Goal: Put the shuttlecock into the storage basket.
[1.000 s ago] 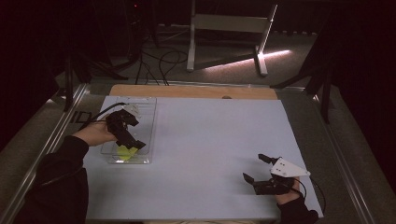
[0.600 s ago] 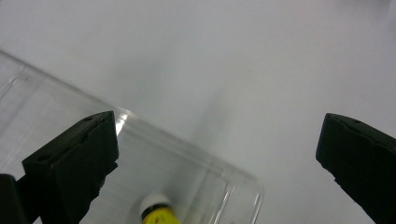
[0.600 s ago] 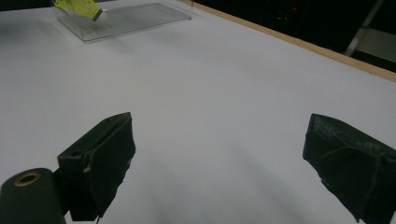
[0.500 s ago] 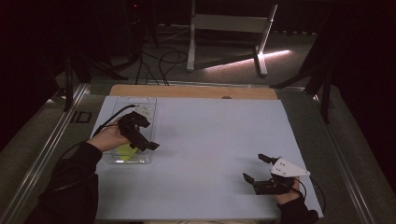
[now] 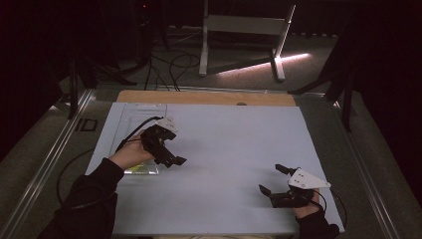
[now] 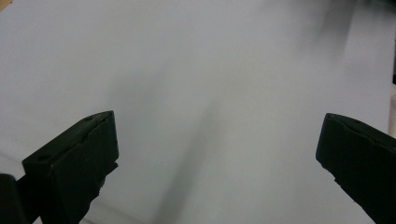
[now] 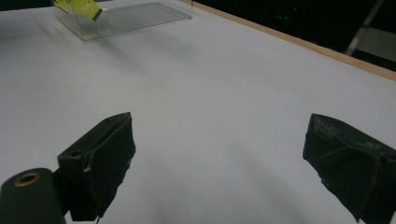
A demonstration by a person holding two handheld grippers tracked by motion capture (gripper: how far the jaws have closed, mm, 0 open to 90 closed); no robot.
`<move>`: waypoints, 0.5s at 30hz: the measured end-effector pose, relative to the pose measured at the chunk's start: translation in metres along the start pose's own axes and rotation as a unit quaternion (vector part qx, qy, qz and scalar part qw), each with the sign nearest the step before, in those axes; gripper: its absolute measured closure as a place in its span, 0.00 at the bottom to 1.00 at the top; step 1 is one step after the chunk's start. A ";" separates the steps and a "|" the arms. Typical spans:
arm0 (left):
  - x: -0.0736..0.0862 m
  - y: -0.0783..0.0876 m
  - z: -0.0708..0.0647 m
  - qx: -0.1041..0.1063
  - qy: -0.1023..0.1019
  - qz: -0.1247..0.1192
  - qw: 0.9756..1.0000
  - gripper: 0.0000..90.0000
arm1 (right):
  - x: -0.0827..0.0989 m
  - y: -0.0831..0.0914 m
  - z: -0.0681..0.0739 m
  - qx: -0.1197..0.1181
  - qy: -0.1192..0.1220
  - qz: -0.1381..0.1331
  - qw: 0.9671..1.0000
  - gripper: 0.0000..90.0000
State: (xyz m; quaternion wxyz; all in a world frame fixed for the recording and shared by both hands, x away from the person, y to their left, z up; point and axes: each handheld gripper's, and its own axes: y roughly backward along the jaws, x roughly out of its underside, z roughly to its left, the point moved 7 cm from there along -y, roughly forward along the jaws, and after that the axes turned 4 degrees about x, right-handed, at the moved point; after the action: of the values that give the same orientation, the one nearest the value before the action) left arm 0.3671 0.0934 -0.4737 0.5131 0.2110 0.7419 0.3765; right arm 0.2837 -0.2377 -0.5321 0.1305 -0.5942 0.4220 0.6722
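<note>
left hand-held gripper [image 5: 166,149] hovering left of centre, jaws spread, empty. right hand-held gripper [image 5: 278,185] resting lower right, spread. clear plastic tray with yellow piece [image 7: 109,16] sitting left. next likely: regrasping.

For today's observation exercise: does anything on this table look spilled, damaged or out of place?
Nothing stands out. A clear tray holding something yellow sits flat on the white sheet; no spill or damage is visible.

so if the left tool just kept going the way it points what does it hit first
Probably just the white table sheet. The left tool is open and tilts down toward bare surface, nothing standing ahead of it, though depth is hard to judge.
</note>
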 end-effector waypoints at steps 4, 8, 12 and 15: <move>-0.001 -0.010 -0.005 -0.016 0.017 -0.012 1.000 0.00 | 0.000 0.000 0.000 -0.001 0.000 0.000 1.000 0.10; -0.001 -0.016 -0.011 -0.018 0.023 -0.029 0.999 0.00 | -0.001 -0.001 0.000 -0.002 0.002 -0.001 1.000 0.10; 0.002 -0.022 -0.017 -0.019 0.025 -0.037 0.999 0.00 | 0.000 0.000 0.000 -0.002 0.002 0.000 1.000 0.10; 0.006 -0.027 -0.023 -0.015 0.023 -0.037 0.999 0.00 | 0.000 0.000 0.000 -0.002 0.002 0.000 1.000 0.10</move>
State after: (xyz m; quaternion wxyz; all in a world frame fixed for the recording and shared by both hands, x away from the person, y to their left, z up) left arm 0.3453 0.0724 -0.4941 0.5127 0.1674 0.7549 0.3731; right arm 0.2837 -0.2372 -0.5319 0.1285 -0.5955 0.4210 0.6720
